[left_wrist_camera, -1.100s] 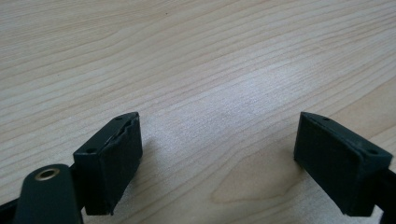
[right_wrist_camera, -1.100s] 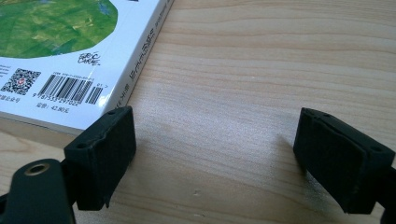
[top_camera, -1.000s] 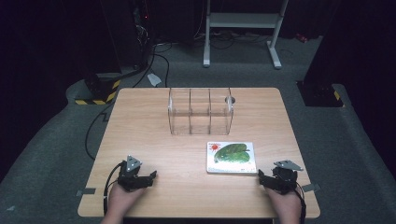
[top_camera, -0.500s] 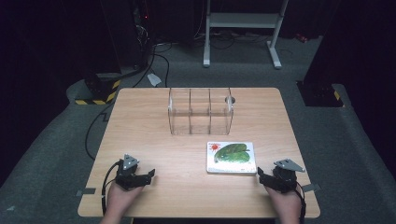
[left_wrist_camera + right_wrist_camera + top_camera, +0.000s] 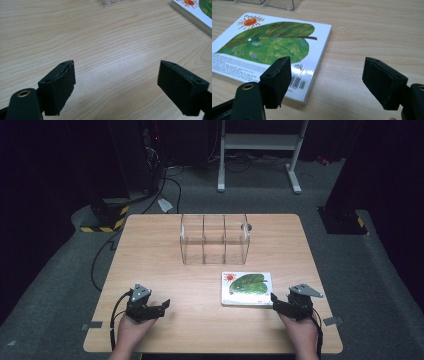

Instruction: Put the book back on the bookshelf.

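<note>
So nearest the person's edge of the wooden table (image 5: 165,265) you've got both hands parked low, one gripper each. The left gripper (image 5: 161,304) sits near the front left, jaws spread wide with nothing but bare woodgrain between them in its own view, so it's holding nothing and looks like it's just idling there. The right gripper (image 5: 274,300) is the interesting one: it's right beside the near right corner of the picture book (image 5: 247,288), the one with the big green leaf and a little sun on the cover. Its jaws have just been closing a bit, but they're wide apart, and in the right gripper view the book (image 5: 274,47) lies flat on the table ahead and to the left of the gap, with its corner showing behind the left jaw rather than sitting between the pads. So no grip yet, nothing pinched. A bit further back, just beyond the book, stands the clear plastic organizer (image 5: 214,240) with three upright compartments, all of them looking empty from the high view. My read is this is basically the start: the book probably needs to get picked up and stood into one of those slots, and none of that has happened. What's left is pretty much everything, meaning get the jaws around an edge, lift it, tip it upright and slide it in. Past the table it's just dark floor, some cables (image 5: 167,180) and a white metal stand (image 5: 260,142).
</note>
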Demonstrator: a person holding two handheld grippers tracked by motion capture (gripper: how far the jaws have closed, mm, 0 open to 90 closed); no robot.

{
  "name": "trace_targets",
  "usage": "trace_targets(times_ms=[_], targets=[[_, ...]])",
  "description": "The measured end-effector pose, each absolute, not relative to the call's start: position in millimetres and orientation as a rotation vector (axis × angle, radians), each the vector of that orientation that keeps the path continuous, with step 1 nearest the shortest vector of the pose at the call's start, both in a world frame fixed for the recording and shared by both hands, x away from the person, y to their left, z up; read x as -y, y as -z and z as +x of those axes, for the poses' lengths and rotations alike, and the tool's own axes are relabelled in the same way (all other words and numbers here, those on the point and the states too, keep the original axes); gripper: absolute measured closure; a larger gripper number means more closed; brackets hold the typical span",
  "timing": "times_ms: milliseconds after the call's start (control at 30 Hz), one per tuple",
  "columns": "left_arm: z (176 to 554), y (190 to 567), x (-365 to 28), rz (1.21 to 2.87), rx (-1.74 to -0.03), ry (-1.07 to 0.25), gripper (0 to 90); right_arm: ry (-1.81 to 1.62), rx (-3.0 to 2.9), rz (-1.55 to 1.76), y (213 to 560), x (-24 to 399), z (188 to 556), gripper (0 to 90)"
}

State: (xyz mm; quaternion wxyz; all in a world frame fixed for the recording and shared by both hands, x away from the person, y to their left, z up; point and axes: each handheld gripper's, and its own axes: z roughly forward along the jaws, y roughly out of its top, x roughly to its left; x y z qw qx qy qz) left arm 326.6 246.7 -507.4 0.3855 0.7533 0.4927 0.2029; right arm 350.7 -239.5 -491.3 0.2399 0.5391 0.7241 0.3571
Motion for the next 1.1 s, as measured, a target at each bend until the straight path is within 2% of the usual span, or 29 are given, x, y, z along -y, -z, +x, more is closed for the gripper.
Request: trace_targets(times_ms=[367,733,1100], targets=[[331,503,-238,1.89,-1.225,-0.521,15.0,-0.982,-2.022,1.484,492,227,374,21.6],[337,509,-229,1.924,-1.192,-0.503,15.0,-0.986,-2.027,1.518,505,222,393,29.2],[338,511,-227,1.913,-1.194,-0.475,15.0,-1.028,-2.069,1.528,516,210,403,31.9]])
